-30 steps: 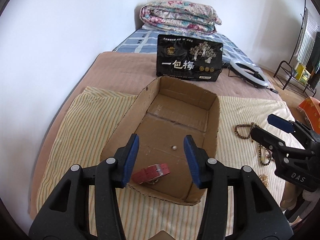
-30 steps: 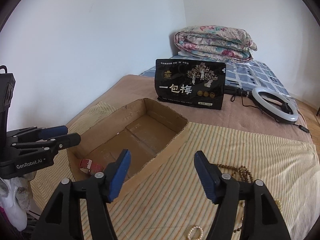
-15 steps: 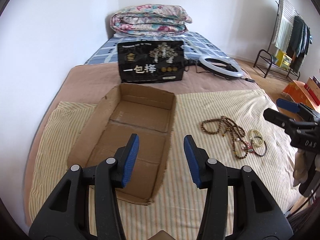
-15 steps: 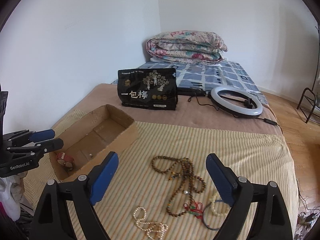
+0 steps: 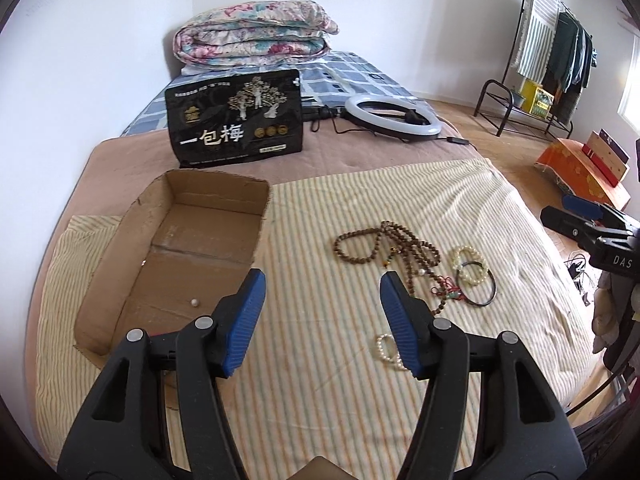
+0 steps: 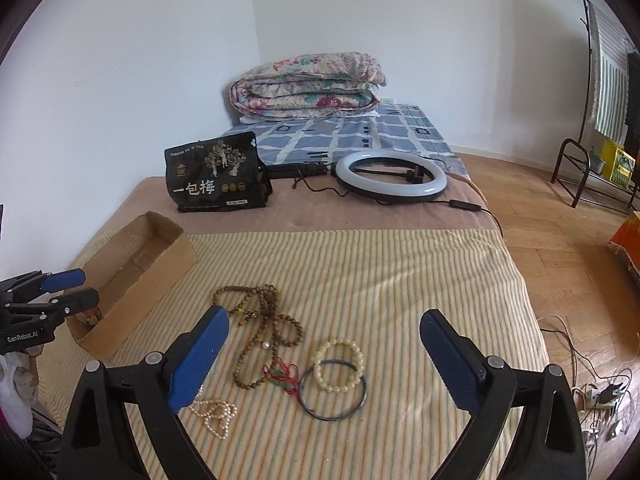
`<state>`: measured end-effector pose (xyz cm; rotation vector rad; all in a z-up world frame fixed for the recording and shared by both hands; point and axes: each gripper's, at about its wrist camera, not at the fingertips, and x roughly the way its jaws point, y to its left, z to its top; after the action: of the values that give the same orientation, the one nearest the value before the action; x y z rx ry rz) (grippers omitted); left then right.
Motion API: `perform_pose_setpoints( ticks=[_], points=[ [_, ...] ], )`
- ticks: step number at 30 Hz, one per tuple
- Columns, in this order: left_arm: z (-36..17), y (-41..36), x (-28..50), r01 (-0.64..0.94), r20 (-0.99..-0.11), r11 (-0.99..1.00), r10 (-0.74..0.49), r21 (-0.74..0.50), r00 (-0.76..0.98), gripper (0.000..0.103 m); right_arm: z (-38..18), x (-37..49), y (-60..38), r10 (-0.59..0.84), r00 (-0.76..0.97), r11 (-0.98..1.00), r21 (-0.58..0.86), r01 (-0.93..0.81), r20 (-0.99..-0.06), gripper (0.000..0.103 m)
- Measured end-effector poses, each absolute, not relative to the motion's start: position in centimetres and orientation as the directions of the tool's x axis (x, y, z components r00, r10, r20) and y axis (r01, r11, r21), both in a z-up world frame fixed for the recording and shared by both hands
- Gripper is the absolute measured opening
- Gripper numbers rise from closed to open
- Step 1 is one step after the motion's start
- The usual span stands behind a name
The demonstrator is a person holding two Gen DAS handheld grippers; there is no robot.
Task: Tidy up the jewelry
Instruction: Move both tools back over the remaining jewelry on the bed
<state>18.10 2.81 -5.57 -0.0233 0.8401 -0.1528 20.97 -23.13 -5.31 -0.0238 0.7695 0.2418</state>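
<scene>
A brown bead necklace (image 5: 396,240) (image 6: 264,312), a cream bead bracelet (image 5: 470,266) (image 6: 340,364), a dark bangle (image 6: 332,412), a red cord with a green pendant (image 6: 280,374) and a pearl strand (image 5: 386,350) (image 6: 212,412) lie on the striped cloth. The cardboard box (image 5: 200,240) (image 6: 140,276) at the left holds a loose bead (image 5: 194,302). My left gripper (image 5: 320,280) hovers between box and jewellery, its jaws opening, with nothing between them. My right gripper (image 6: 325,314) hangs above the bracelets, its jaws also opening and holding nothing.
A black snack bag (image 5: 236,120) stands behind the box, with a ring light (image 5: 394,118) and its cable to the right. A folded quilt (image 5: 256,36) lies at the head of the bed. Beyond the bed's right edge are cables (image 6: 592,392) and a clothes rack (image 5: 552,40).
Both grippers have swung right, from over the box toward the jewellery on the cloth. Both pairs of jaws stand wider. The red bracelet in the box has left the left wrist view.
</scene>
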Motion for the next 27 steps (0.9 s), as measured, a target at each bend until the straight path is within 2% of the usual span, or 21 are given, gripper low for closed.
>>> perform_pose_setpoints(
  ticks=[14, 19, 21, 27],
  points=[
    [-6.9, -1.4, 22.0, 0.173, -0.761, 0.977, -0.204, -0.122, 0.616, 0.061, -9.4, 23.3, -27.0, 0.164, 0.604, 0.983, 0.082, -0.162, -0.78, 0.098],
    [-7.9, -2.1, 24.9, 0.157, -0.786, 0.971, -0.237, -0.179, 0.57, 0.061, -10.4, 24.3, -26.7, 0.156, 0.58, 0.981, 0.059, -0.183, -0.8, 0.096],
    [-8.5, -2.2, 26.2, 0.15, -0.8, 0.969, -0.247, -0.197, 0.547, 0.07, -10.5, 24.5, -26.6, 0.157, 0.578, 0.98, 0.054, -0.192, -0.801, 0.096],
    [-11.3, -1.8, 30.3, 0.092, -0.841, 0.962, -0.269, -0.256, 0.469, 0.071, -11.0, 24.9, -26.4, 0.16, 0.573, 0.979, 0.053, -0.199, -0.803, 0.096]
  ],
)
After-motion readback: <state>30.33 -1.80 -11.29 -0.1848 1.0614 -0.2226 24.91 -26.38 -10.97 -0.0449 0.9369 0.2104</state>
